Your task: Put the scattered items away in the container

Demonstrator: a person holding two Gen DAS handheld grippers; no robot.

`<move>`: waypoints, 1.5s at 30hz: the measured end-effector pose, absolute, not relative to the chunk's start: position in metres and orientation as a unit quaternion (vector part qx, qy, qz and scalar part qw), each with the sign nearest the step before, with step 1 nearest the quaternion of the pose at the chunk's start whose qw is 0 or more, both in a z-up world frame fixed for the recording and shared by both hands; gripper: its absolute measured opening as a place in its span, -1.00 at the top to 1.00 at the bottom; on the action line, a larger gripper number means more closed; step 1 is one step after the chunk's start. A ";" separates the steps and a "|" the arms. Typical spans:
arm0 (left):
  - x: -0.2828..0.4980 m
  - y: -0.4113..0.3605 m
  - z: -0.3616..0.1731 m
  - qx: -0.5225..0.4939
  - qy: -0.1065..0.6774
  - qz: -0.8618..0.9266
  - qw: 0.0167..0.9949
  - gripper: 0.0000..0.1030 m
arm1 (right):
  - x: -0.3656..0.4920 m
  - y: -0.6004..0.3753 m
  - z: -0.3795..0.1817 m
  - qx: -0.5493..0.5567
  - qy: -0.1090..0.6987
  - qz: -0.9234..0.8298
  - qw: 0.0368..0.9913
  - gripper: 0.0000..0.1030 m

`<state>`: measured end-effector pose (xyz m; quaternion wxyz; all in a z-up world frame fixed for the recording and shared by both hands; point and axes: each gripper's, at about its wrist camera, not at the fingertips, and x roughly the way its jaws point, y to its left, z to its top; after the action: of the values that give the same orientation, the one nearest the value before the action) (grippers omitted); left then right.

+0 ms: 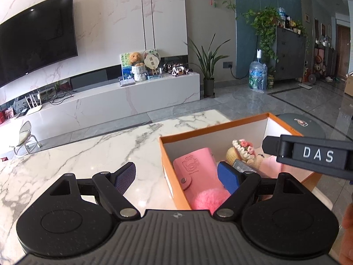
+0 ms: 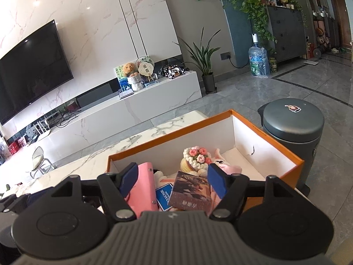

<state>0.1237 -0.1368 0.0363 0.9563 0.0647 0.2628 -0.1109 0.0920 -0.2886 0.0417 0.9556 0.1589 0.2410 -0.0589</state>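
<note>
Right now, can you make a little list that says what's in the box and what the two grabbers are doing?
container: orange box, white inside, on the marble table
inside: pink card holder, crocheted flower doll, dark booklet, blue card, pink fluffy ball
left gripper: open, empty, over the box's near left corner
right gripper: open, empty, above the box
beside box: grey lidded bin on the floor

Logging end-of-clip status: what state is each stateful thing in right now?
Left gripper: open, empty, beside the box.
Right gripper: open, empty, over the box.
Orange box: lidless, holding items.
Pink card holder: snapped shut, in the box.
Grey bin: lid closed.
TV: off.
</note>
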 end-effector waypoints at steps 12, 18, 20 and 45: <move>0.075 -0.128 0.076 0.047 0.206 -0.126 0.969 -0.87 | 0.025 -0.274 0.081 0.152 0.190 -0.070 0.967 -0.45; 0.050 -0.125 0.090 0.044 0.183 -0.137 0.973 -0.87 | -0.011 -0.270 0.099 0.147 0.161 -0.081 0.973 -0.49; 0.042 -0.124 0.094 0.044 0.177 -0.138 0.973 -0.87 | -0.021 -0.268 0.102 0.145 0.155 -0.083 0.974 -0.49; 0.015 -0.084 0.056 0.004 0.246 -0.121 0.962 -0.88 | -0.067 -0.246 0.078 0.128 0.192 -0.106 0.967 -0.57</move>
<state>0.0146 -0.0843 0.0563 0.9618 0.0039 0.2456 -0.1205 -0.0673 -0.2456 0.0779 0.9672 0.1277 0.1921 -0.1063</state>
